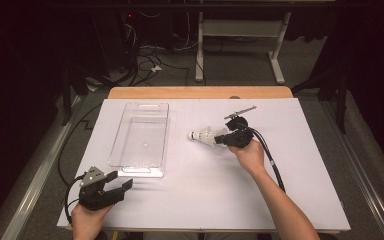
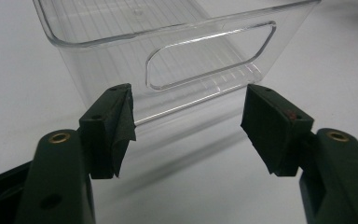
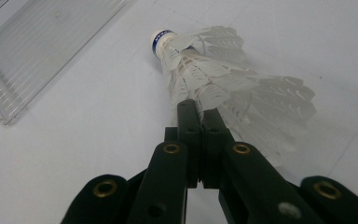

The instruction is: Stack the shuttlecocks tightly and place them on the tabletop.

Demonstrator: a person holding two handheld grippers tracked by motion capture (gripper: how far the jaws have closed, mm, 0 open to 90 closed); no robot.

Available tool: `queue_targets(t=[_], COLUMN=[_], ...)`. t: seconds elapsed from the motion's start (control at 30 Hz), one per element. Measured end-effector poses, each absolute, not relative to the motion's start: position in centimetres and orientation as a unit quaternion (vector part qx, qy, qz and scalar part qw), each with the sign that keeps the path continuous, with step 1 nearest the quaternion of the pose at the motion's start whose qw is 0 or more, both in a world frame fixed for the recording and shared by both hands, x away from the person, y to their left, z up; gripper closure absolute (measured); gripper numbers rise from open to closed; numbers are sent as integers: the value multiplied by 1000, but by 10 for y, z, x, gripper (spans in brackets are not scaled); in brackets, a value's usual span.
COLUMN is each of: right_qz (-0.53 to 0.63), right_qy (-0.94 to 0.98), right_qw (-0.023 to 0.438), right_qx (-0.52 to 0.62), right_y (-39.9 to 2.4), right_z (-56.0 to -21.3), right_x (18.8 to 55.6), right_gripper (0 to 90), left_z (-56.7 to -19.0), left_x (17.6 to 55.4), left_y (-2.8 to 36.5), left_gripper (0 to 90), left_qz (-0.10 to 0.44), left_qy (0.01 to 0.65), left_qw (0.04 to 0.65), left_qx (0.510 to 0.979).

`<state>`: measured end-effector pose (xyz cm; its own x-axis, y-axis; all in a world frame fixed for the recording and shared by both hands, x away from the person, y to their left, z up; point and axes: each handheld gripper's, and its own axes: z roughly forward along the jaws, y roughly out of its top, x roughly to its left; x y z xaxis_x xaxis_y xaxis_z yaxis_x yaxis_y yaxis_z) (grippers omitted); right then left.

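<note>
High view: a white table top (image 1: pixel 190 200) takes up the middle of the frame, with a wooden edge along its far side and dark floor with cables beyond. Right of centre lies a white feather shuttlecock (image 1: pixel 203 135), its cork tip pointing toward the left of the frame. The right gripper (image 1: pixel 221 139) comes at it from the right, held in a hand (image 1: pixel 250 156) whose forearm runs in from the lower right, a black cable trailing behind. In the right gripper view the two black jaws are pressed together at the centre of the frame, pinching the edge of the feather skirt of the shuttlecock (image 3: pixel 223 88), which fans out toward the upper right. Its rounded white tip sits in the upper middle, ringed by a blue band with small white lettering too blurred to read.

A clear plastic bin (image 1: pixel 141 137) stands left of centre in the high view, long side running away from the camera, well apart from the shuttlecock. It carries no readable label. The left gripper (image 1: pixel 121 183) sits in the lower left, just beside the bin's near end. In the left gripper view its jaws stand wide apart with nothing between them, and the bin (image 2: pixel 177 42) fills the upper frame, showing a slot handle cut into its end wall.
</note>
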<state>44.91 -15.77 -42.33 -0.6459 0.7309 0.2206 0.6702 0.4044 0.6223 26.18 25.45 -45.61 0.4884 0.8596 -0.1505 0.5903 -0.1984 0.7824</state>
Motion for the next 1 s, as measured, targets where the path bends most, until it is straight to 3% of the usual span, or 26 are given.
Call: queue_targets(t=[1.0], right_qz=[366], right_qy=[834], right_qw=[39], right_qx=[411], right_y=[-148], right_z=[-429], right_x=[458], right_gripper=[900], left_z=[-456], left_x=[261], left_y=[254], left_gripper=[351], left_qz=[162], left_qy=[477], left_qw=[413], left_qx=[759])
